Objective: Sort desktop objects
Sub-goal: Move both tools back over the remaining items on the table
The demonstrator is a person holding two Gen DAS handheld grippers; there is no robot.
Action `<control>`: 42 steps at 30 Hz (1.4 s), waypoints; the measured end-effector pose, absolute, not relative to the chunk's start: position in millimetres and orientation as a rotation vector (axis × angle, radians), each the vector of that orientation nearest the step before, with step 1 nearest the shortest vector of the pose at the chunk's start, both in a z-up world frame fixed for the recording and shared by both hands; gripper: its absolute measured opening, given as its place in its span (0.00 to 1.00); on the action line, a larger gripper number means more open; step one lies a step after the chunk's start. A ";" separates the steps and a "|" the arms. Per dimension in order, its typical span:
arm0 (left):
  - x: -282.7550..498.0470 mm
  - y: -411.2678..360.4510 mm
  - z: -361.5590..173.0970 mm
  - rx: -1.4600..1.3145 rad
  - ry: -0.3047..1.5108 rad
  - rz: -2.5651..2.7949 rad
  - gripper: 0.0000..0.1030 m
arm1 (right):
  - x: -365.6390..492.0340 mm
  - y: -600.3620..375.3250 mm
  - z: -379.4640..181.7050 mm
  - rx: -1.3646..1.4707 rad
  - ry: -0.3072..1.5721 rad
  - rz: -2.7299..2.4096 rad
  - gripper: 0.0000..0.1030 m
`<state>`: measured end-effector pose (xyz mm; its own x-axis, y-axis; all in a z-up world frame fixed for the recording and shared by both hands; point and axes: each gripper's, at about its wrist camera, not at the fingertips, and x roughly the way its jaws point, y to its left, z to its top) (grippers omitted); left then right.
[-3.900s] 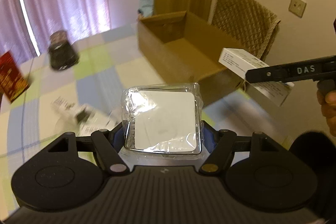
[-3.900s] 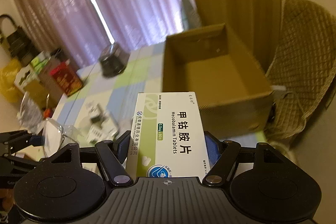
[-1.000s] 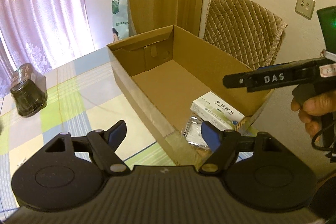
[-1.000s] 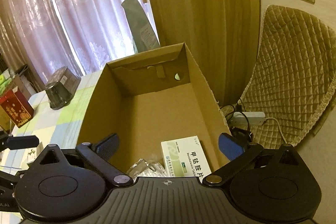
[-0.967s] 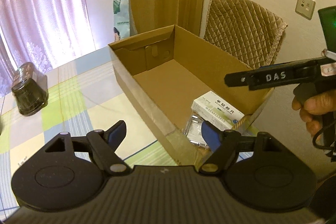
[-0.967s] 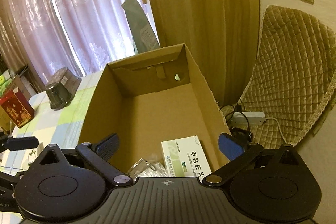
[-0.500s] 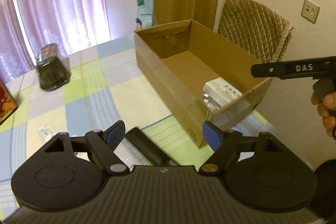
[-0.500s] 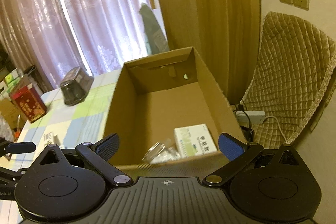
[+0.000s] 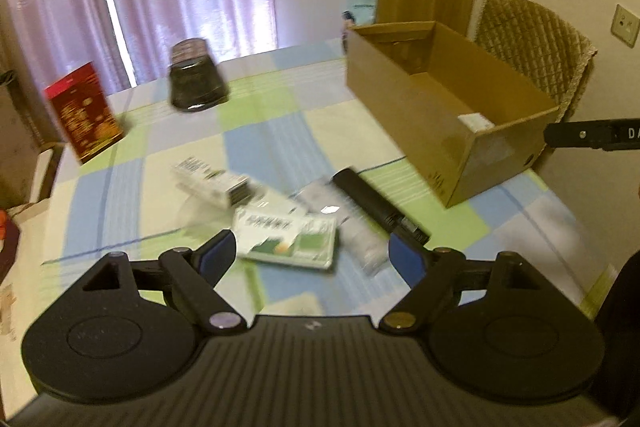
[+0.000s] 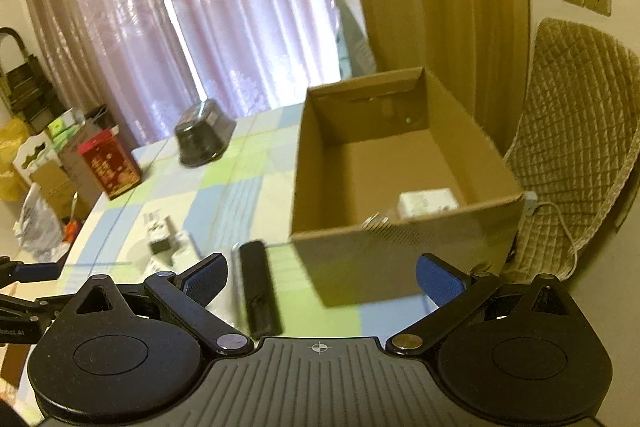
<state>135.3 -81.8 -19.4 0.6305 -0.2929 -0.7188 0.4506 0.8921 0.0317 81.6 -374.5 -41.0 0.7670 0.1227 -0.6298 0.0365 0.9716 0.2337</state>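
One cardboard box, one dark jar, one red carton, one black remote.

both grippers have let go of their loads: the white medicine box and the clear plastic packet now lie inside the cardboard box. the left gripper and right gripper have pulled back, empty and wide apart, bringing the black remote and scattered packets into lower centre frame.
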 end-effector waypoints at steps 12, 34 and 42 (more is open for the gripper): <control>96.1 -36.1 -29.6 0.216 0.821 -0.367 0.81 | 65.6 -325.4 -55.0 0.213 0.757 0.121 1.00; 96.5 26.2 -45.2 0.135 0.849 -0.283 0.83 | 75.9 -241.0 -85.6 0.139 0.855 0.173 1.00; 105.7 44.8 -56.8 0.112 0.869 -0.258 0.83 | 85.7 -197.0 -109.2 0.094 0.889 0.234 1.00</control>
